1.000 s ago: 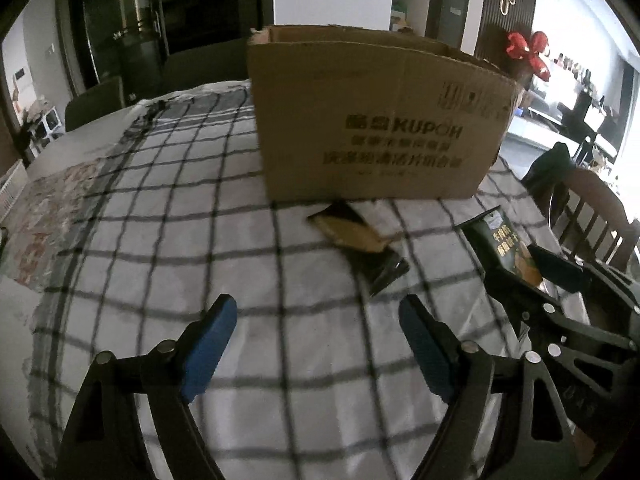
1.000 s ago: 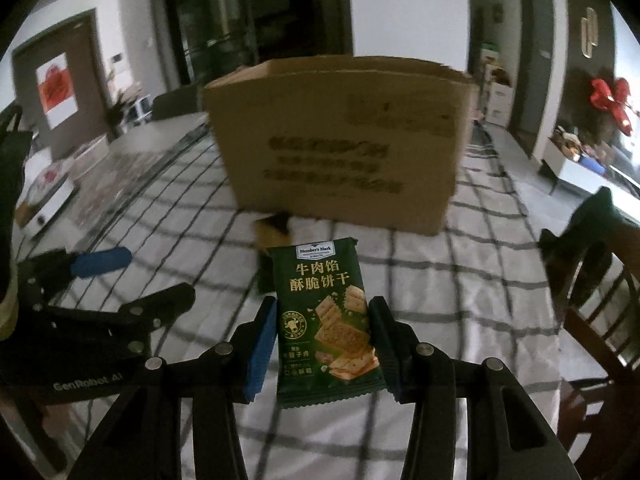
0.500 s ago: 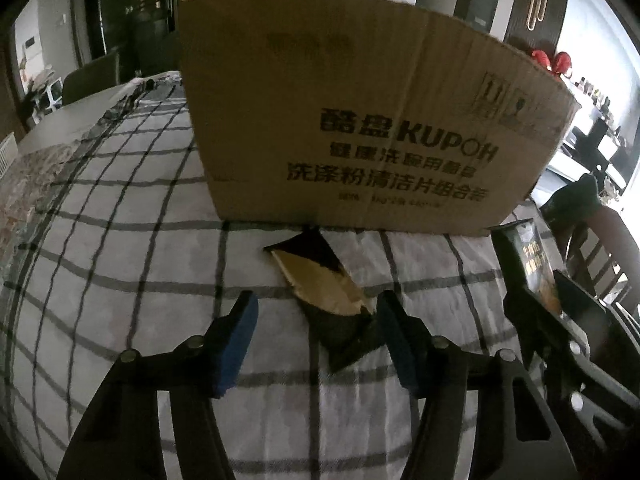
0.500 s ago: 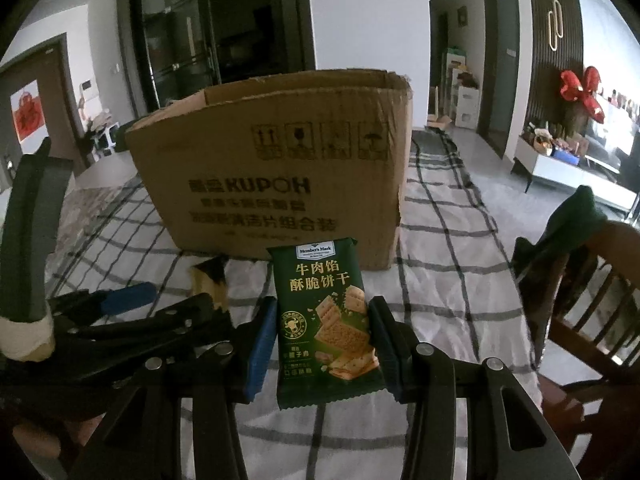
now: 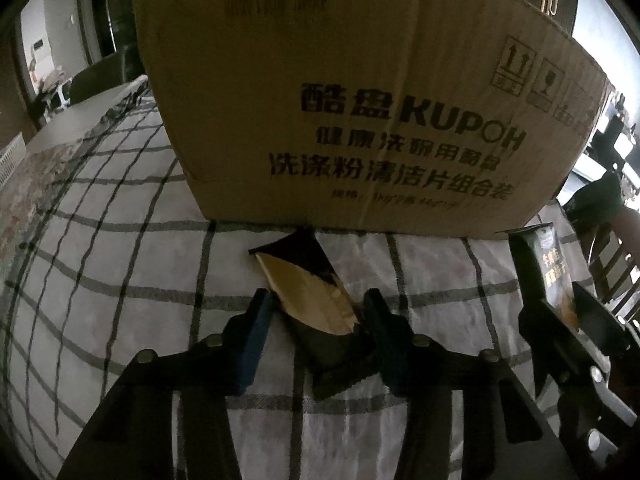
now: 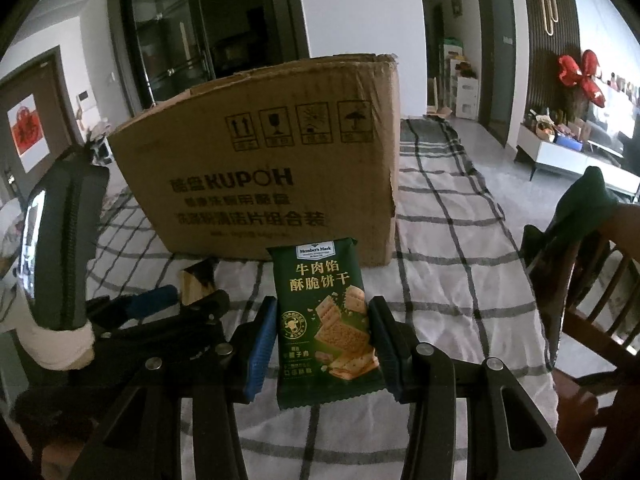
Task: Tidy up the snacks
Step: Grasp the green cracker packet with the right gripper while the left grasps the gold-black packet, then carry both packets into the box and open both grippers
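A black and gold snack packet (image 5: pixel 316 300) lies on the checked tablecloth just in front of the cardboard box (image 5: pixel 360 100). My left gripper (image 5: pixel 316 336) straddles the packet, its blue pads on either side; the jaws look closed to the packet's width. My right gripper (image 6: pixel 324 344) is shut on a green cracker packet (image 6: pixel 326 324) and holds it upright in front of the box (image 6: pixel 272 180). The green packet also shows in the left wrist view (image 5: pixel 550 276). The left gripper shows in the right wrist view (image 6: pixel 160 304).
The checked tablecloth (image 6: pixel 440 240) covers the table. A wooden chair (image 6: pixel 592 300) with dark green cloth over it stands at the right edge. A patterned mat (image 5: pixel 28 192) lies at far left.
My left gripper has moved forward toward the box and come around the black and gold packet, its jaws narrowing. My right gripper has kept hold of the green packet and shifted slightly.
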Demonstrator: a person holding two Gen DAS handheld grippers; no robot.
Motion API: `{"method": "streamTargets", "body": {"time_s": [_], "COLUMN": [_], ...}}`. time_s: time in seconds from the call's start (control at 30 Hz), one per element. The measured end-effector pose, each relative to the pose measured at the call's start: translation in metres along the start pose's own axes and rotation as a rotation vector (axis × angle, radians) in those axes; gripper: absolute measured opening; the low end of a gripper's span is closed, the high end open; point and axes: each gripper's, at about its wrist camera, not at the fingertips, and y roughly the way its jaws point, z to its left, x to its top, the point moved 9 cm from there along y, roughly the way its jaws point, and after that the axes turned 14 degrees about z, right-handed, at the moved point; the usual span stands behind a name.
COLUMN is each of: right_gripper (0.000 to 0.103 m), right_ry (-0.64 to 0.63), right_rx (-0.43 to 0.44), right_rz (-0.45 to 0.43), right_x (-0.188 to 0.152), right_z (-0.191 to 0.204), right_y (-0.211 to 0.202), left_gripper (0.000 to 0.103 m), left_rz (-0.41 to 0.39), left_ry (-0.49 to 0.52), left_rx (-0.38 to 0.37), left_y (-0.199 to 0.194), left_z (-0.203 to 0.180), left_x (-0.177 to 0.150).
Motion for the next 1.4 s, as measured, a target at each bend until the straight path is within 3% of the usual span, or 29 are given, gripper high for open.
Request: {"method": "streamTargets", "body": {"time_s": [0.2,0.63,1.07,1.4], "right_gripper": [0.047,0.047,0.047,0.047], "right_ry": [0.001,0.027,0.03,0.046], "right_rx": [0.014,0.057,0.065,0.08], "right_rz": [0.001,0.001,-0.047,-0.129], "right_x": [-0.001,-0.007,-0.004,0.017], "right_z": [0.002,0.009,0.022,0.029], "right_y": [0.0,-0.012,-0.052,-0.093], "left_gripper": [0.038,0.036,0.036,0.035], "left_rz": [0.0,-0.04,-0.156,-0.243], "left_ry": [0.002,0.048,0.096,0.136], "left_rx": [-0.024,-0.085,-0.123,-0.158], "left_y": [-0.003,-0.038,-0.105,-0.155], "left_z": [0.004,0.01,0.013,0.019], "left_x": [-0.002,-0.019,-0.027,-0.012]}}
